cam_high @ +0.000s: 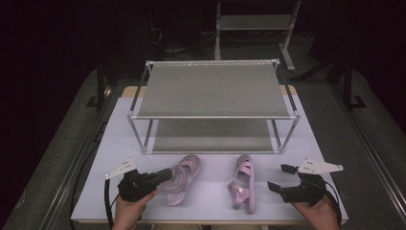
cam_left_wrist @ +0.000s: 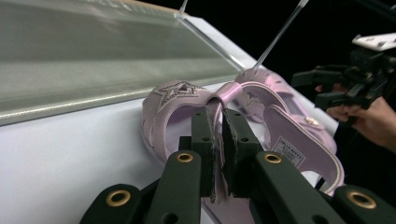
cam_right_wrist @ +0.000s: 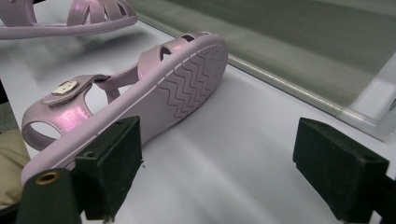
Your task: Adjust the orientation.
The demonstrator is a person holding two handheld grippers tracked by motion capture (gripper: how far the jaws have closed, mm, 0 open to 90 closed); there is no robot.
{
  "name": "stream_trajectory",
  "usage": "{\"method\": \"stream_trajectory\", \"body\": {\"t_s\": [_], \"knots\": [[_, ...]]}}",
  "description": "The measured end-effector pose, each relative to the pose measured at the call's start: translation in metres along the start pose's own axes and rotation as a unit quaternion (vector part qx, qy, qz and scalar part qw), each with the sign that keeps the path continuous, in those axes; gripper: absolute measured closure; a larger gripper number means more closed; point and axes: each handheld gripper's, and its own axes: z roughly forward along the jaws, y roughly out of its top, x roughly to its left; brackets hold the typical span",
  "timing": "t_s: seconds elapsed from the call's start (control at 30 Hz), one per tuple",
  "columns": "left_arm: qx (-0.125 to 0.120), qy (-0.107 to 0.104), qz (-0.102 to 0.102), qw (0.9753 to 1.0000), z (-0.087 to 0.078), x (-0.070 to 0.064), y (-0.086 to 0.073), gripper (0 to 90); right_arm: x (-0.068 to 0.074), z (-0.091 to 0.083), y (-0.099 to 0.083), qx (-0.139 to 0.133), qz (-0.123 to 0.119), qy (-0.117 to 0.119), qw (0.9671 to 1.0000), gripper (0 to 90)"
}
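Two pink child's sandals lie on the white table (cam_high: 119, 134) in front of a metal shoe rack (cam_high: 210, 91). The left sandal (cam_high: 181, 179), with a star on its toe (cam_left_wrist: 180, 91), sits sole down. My left gripper (cam_high: 166, 174) is shut on its thin strap, which shows pinched between the jaws in the left gripper view (cam_left_wrist: 218, 140). The right sandal (cam_high: 242, 184) lies on its side, its wavy sole (cam_right_wrist: 187, 79) facing my right gripper (cam_high: 279, 177). That gripper stands open just right of it, touching nothing, its pads (cam_right_wrist: 116, 158) wide apart.
The two-tier rack has bare shelves; its lower shelf edge (cam_right_wrist: 303, 46) runs close behind the sandals. The table's front edge lies just under both hands. Dark floor and another stand (cam_high: 253, 24) are beyond the table.
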Motion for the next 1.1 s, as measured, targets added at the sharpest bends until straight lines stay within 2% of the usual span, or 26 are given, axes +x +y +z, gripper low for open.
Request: {"method": "stream_trajectory", "body": {"t_s": [0.1,0.33,0.47,0.63,0.67,0.93,0.97,1.1], "knots": [[-0.014,-0.005,-0.011,0.9998,0.001,-0.001,0.001,84.2,0.0,-0.001,-0.001,-0.004,0.005,0.0,1.0,15.0],[-0.027,-0.004,-0.023,0.9994,0.004,0.001,0.004,84.2,0.0,-0.003,-0.001,-0.005,0.005,-0.002,1.0,15.0],[-0.045,-0.004,-0.038,0.9982,0.005,0.003,0.004,84.2,0.001,-0.004,-0.001,-0.009,0.007,-0.001,0.9999,15.0],[-0.055,-0.002,-0.043,0.9975,0.006,0.004,0.007,84.2,0.002,-0.003,-0.001,-0.008,0.006,0.001,1.0,15.0],[-0.063,-0.002,-0.048,0.9969,0.008,0.005,0.008,84.2,0.002,-0.003,-0.001,-0.008,0.005,0.0,1.0,15.0],[-0.075,0.001,-0.06,0.9954,0.018,0.01,0.009,84.3,0.002,-0.003,-0.001,-0.007,0.005,0.004,1.0,15.9],[-0.08,0.001,-0.069,0.9945,0.021,0.012,0.009,84.3,0.002,-0.003,-0.001,-0.007,0.004,0.004,1.0,16.0],[-0.086,0.0,-0.075,0.9935,0.024,0.014,0.009,84.3,0.002,-0.003,-0.001,-0.01,0.005,0.004,0.9999,15.9]]}}
